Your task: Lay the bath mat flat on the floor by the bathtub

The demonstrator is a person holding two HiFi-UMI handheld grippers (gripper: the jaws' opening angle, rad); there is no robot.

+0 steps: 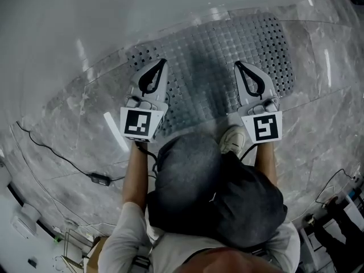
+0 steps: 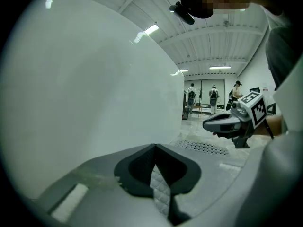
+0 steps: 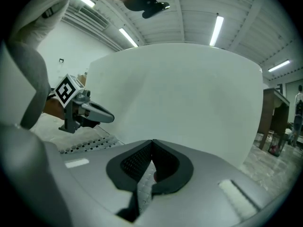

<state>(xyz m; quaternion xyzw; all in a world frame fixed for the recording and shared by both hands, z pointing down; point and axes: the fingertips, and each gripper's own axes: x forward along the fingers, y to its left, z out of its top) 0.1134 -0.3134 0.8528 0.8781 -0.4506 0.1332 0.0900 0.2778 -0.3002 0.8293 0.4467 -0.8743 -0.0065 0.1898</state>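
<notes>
Head view shows the bath mat (image 1: 210, 58), a clear, studded and perforated sheet, lying spread on the floor (image 1: 74, 115) along the edge where the marble meets the white bathtub (image 1: 114, 16). It looks flat, with no fold visible. The left gripper (image 1: 162, 63) and right gripper (image 1: 239, 66) hang above the mat's two ends, each with its jaws pressed together on nothing. The main risk appears to be underfoot: a shoe (image 1: 232, 138) stands at the mat's near edge, and a shuffle forward could ruck that edge or push the sheet against the tub wall. Lowered carelessly, either closed tip could snag a perforation and drag a corner up. A cable (image 1: 57, 152) trails over the floor, well apart to the left, a possible trip hazard.
</notes>
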